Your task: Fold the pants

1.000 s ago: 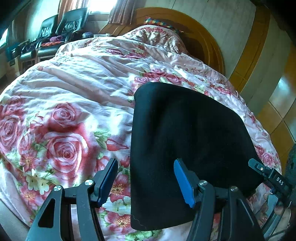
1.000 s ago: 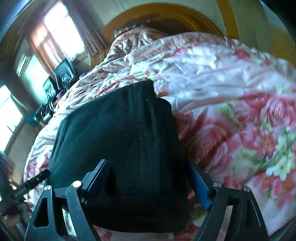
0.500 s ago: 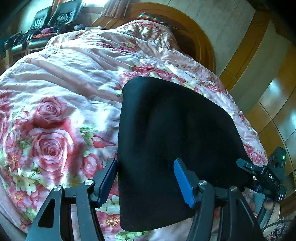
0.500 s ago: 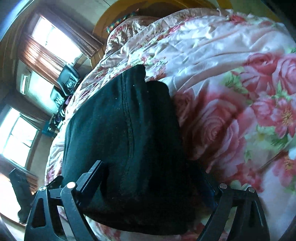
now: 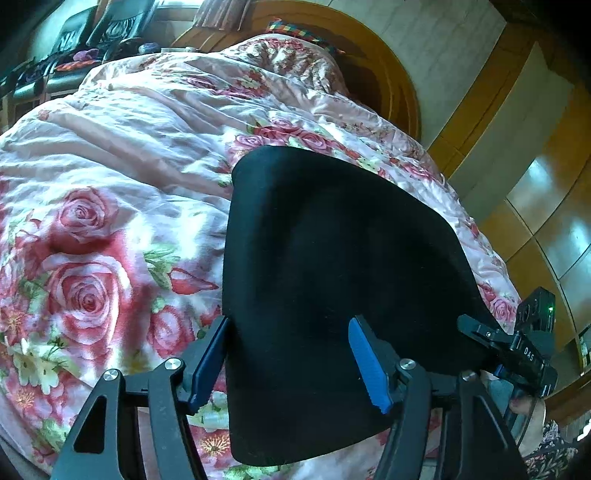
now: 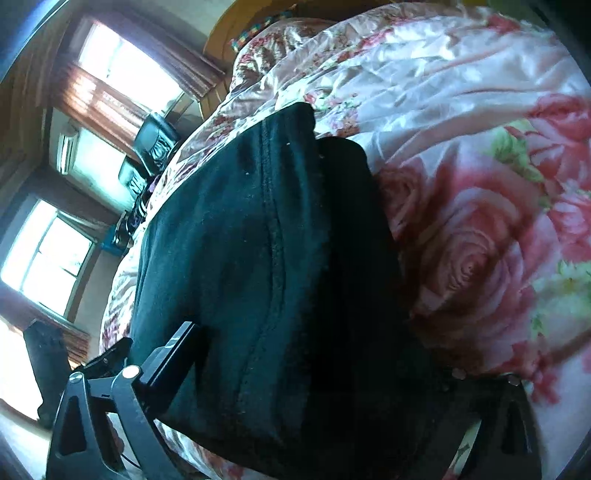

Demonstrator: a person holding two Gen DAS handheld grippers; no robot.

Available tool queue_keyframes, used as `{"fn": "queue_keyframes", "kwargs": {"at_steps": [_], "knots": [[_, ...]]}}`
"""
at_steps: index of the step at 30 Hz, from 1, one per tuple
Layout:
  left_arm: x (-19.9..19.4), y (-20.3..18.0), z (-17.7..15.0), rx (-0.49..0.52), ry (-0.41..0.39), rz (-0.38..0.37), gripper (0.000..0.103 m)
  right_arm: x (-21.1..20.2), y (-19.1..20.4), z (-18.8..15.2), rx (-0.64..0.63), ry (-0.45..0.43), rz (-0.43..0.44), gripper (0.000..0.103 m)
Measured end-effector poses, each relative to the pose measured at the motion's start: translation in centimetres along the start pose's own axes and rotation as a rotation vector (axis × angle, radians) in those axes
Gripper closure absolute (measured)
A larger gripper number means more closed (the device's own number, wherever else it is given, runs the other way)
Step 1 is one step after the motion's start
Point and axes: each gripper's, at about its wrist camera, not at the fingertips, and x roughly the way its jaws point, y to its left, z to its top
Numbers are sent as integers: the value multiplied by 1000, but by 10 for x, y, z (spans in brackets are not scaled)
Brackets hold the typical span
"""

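Observation:
Black pants [image 5: 332, 266] lie folded flat on a bed covered by a pink rose-print quilt [image 5: 110, 206]. My left gripper [image 5: 288, 362] is open, its blue-padded fingers straddling the near left edge of the pants. My right gripper [image 6: 317, 376] is open over the pants' near right part [image 6: 266, 266]; its right finger is hidden behind the dark cloth. The right gripper also shows in the left wrist view [image 5: 517, 350] at the pants' right edge.
A curved wooden headboard [image 5: 373, 62] and pillow stand at the far end of the bed. Wooden wall panels [image 5: 535, 192] run along the right. Black armchairs [image 5: 99, 33] and curtained windows [image 6: 110, 74] are at the left.
Both grippers have moved closer and lower over the near end of the pants, the left one shifting right toward the pants' edge. The pants lie as before.

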Motion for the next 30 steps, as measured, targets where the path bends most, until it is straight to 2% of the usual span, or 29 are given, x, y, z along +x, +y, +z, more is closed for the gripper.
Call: {"fn": "queue_keyframes", "kwargs": {"at_steps": [4,8,12,15,17,18,20,22,25,28,30], "knots": [[-5,-3,1,-15,-2,-26,36,2,0,0,12,2,4,2],[-3,-8,0,27,-1,-24,36,1,-4,2,23,5,16,3],[-2,0,-4,3,-17,-63,36,0,-3,1,4,6,21,4],[8,5,-9,19,0,-78,30,0,-3,0,0,7,21,4],[15,17,-9,-53,41,-124,26,0,-2,1,-7,7,17,4],[18,26,-9,-126,64,-164,25,0,-2,1,-5,7,18,4],[21,33,-10,-190,88,-207,26,1,-2,1,-4,6,17,5],[19,32,-12,-193,85,-211,32,0,-1,1,-11,4,15,6],[12,21,-12,-132,65,-191,43,-3,2,1,-24,-5,20,14],[1,8,-13,-75,24,-157,56,-8,5,1,-41,-28,15,23],[-8,-7,-12,-6,-25,-118,63,-14,14,2,-90,-57,4,34]]}}
